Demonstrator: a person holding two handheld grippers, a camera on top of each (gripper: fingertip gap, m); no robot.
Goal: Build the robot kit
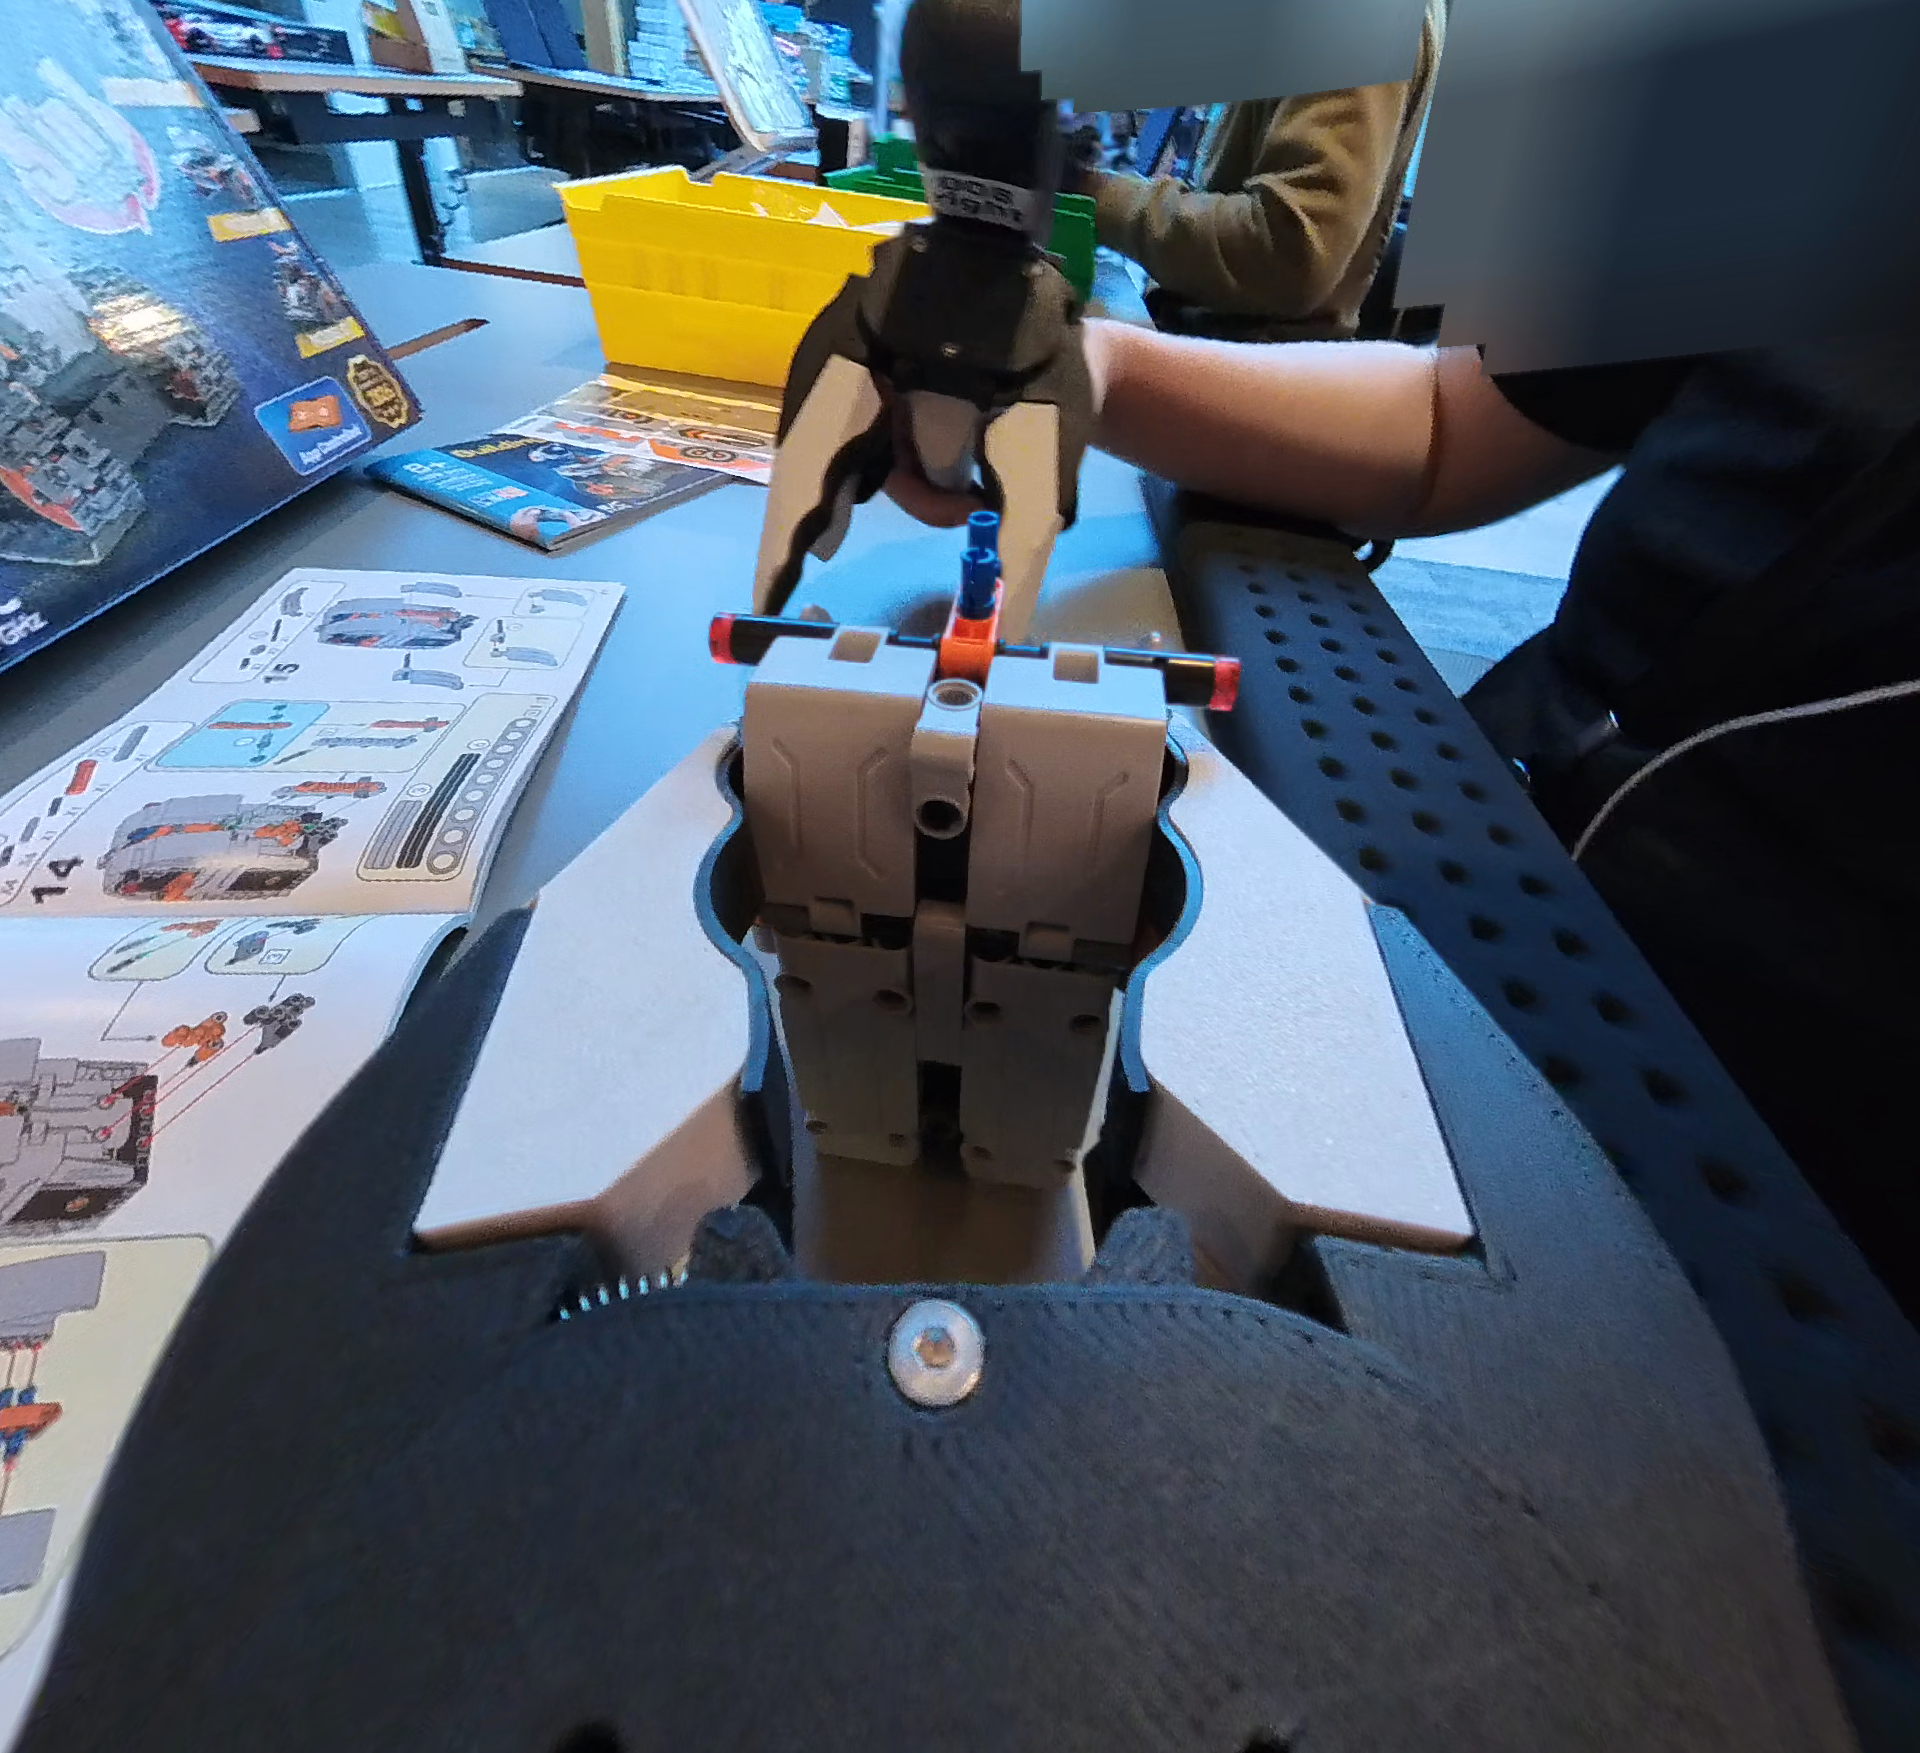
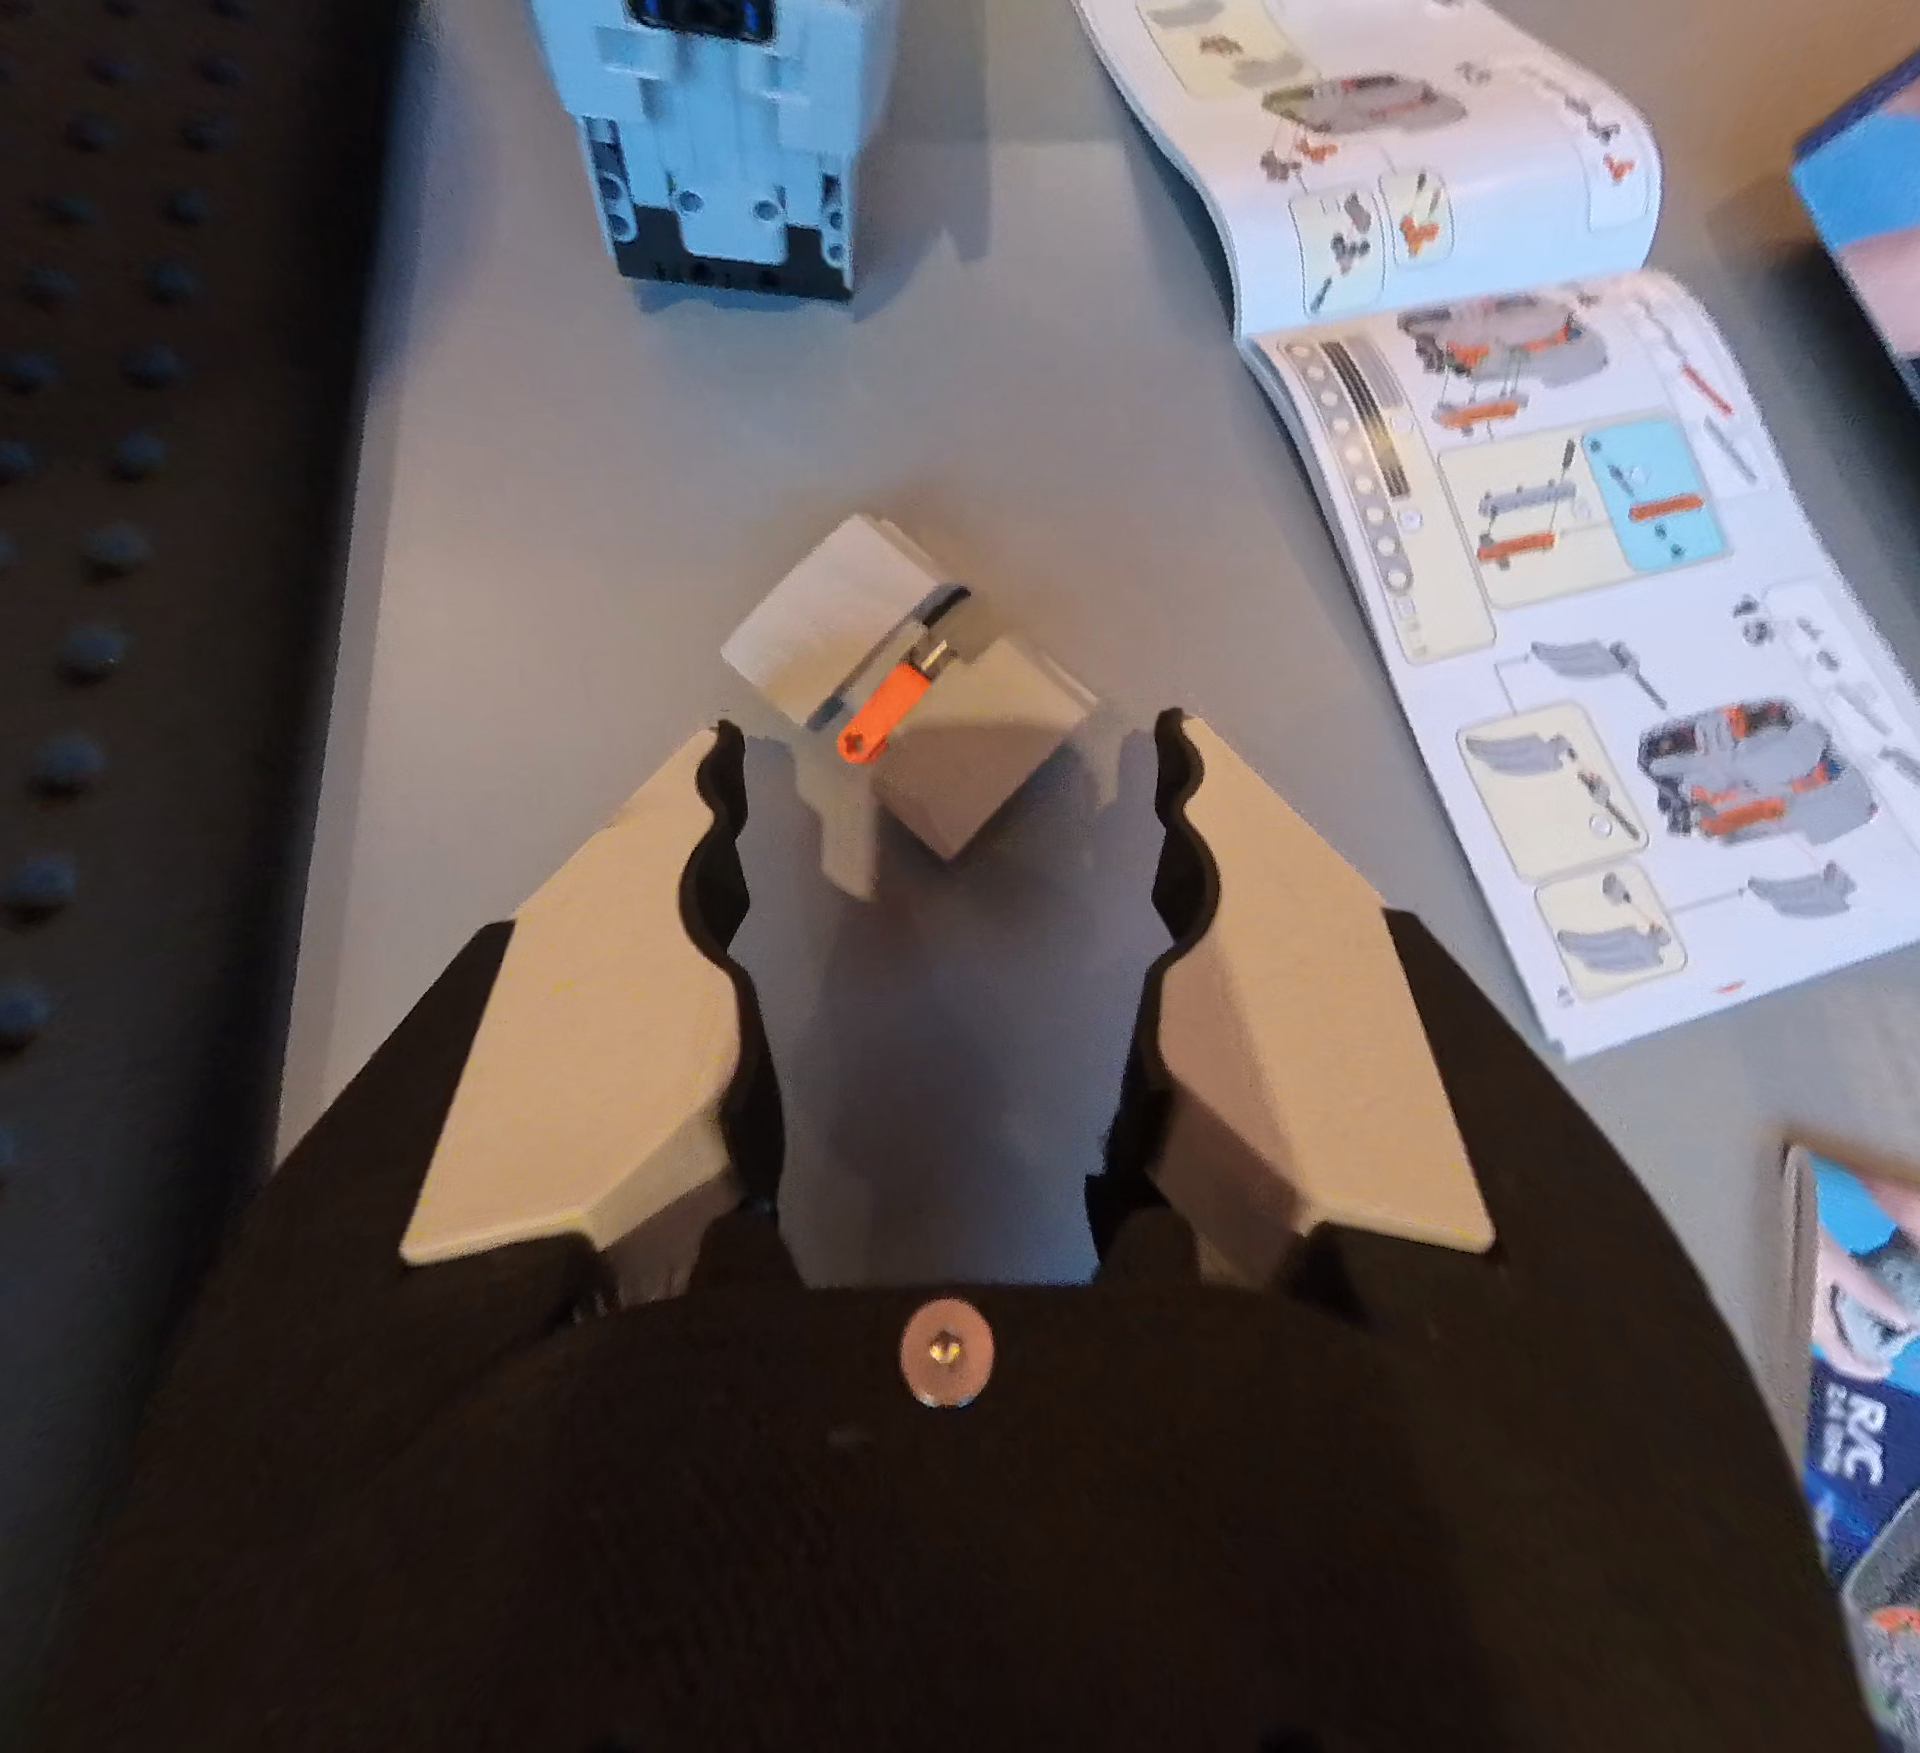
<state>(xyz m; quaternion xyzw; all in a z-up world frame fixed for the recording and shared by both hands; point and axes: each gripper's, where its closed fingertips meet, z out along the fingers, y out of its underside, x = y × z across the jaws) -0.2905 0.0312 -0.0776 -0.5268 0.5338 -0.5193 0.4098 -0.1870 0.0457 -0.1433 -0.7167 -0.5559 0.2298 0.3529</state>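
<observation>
Black-and-beige left claw point(image 1: 951, 872) clamps the tall grey brick-built block model point(image 1: 951, 872) upright over the grey table point(image 1: 644, 664).
Right claw point(image 2: 951, 768) gapes wide, hovering just above a small loose grey brick assembly with an orange lever point(image 2: 904, 685); open white instruction booklet point(image 2: 1507, 477) lies beside.

Even indoor light, blurred wide-angle edges
</observation>
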